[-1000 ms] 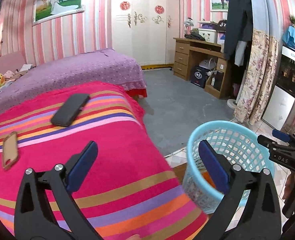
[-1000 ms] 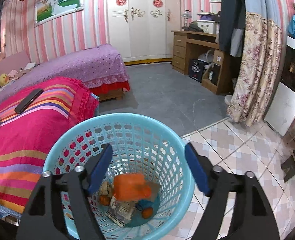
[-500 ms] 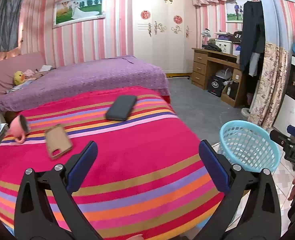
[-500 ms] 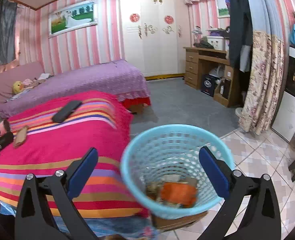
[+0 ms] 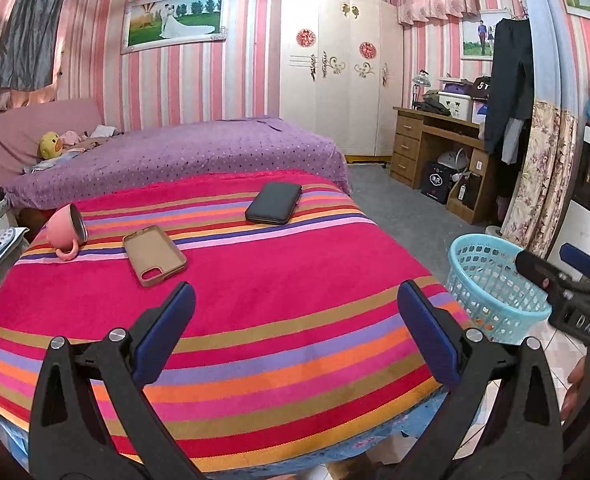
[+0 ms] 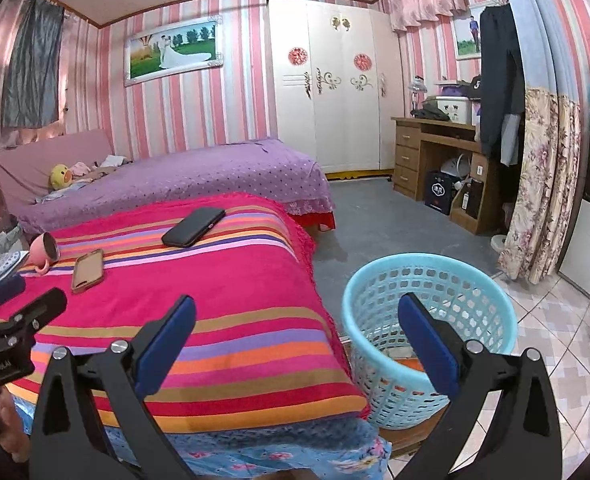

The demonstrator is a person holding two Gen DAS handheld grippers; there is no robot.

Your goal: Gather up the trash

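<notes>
A light blue mesh basket [image 6: 427,320] stands on the floor at the right corner of the striped table [image 6: 215,292]; orange trash [image 6: 411,364] shows low inside it. My right gripper [image 6: 297,304] is open and empty, held back from the basket and above its near rim. In the left wrist view the basket [image 5: 495,292] sits at the right, partly behind the right gripper [image 5: 567,280]. My left gripper [image 5: 295,296] is open and empty over the near part of the striped table [image 5: 275,280].
On the table lie a tipped pink mug [image 5: 65,232], a tan phone case [image 5: 155,254] and a black wallet [image 5: 273,208]. A purple bed [image 5: 175,152] stands behind, a wooden desk [image 5: 435,148] and floral curtain [image 5: 543,184] at right. Grey floor lies beyond the basket.
Both grippers have drawn back from the basket, so more of the table shows. The right gripper's jaws have spread wider than a second ago; the orange trash stays in the basket.
</notes>
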